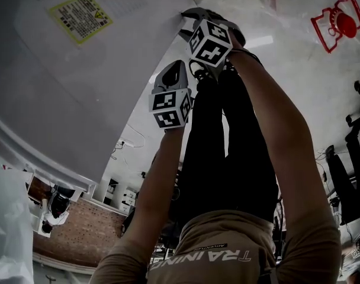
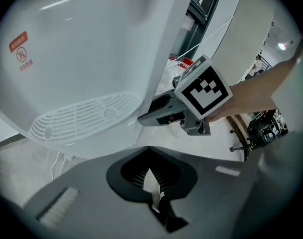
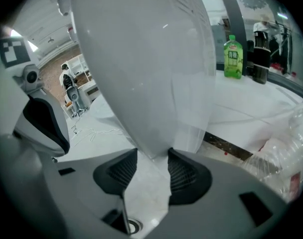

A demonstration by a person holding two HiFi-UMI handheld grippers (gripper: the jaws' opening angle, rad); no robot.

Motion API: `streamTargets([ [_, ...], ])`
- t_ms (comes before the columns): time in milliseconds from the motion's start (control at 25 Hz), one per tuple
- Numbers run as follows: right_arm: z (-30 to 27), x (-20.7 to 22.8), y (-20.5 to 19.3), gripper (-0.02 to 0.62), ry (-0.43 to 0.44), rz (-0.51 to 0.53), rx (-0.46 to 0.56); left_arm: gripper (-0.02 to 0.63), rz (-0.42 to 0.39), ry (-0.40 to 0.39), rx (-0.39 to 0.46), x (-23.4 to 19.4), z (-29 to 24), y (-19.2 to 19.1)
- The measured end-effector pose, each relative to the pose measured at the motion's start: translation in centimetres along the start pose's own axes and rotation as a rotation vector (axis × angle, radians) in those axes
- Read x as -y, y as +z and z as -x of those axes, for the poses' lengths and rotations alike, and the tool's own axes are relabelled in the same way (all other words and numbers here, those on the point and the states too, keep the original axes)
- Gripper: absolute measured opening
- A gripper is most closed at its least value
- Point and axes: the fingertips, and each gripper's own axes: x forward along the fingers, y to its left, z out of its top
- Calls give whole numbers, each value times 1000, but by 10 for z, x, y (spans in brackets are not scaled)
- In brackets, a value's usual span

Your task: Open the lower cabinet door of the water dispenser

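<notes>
Standing upright on the floor, the water dispenser (image 1: 79,87) is a tall white body with its long axis vertical. In the head view it runs from near the camera down to the floor, with a yellow label (image 1: 80,18) on the near panel.

Lower door (image 3: 141,73): the white panel low on the dispenser, long axis vertical like the body. In the right gripper view it rises tall and narrows down towards the jaws. Can't tell whether it's ajar or flush.

Right hand-held gripper (image 3: 152,154): low at the dispenser's front edge, angled down and in at it. Jaws are spread wide. The door's edge sits right between the two pads (image 3: 122,171) and fills most of the gap, with no squeeze visible. The left gripper view shows this gripper meeting the dispenser's edge from the side, off to the side of the drip grille (image 2: 81,116).

Left hand-held gripper (image 2: 151,176): jaws drawn narrow, tips meeting, nothing in them. It sits beside the dispenser, higher up than the right one and clear of the body. It faces the dispenser's front, with the drip grille and a red warning sticker (image 2: 22,49) in its view.

Beyond the dispenser, a green bottle (image 3: 233,58) stands on a desk (image 3: 271,96).
</notes>
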Motion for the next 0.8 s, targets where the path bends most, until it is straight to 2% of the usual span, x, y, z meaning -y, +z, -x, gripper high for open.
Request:
streamTargets([
  [280,1,-1,-3,178,-5,-31,-26,1,8,2,-6,-1,1,-3],
  [400,7,-12,-15,163,15,-36,-44,0,11,-1,-10,0,2,-7],
  [560,12,-35,-27,162,21,-100,-19,0,17,7,-25,-2,8,-13],
  [640,15,-43,-34,163,35,-52,-49,1,28,0,-33,0,12,-18],
  [800,18,-49,-42,161,31,151,-130,0,40,7,-44,-1,19,-31],
])
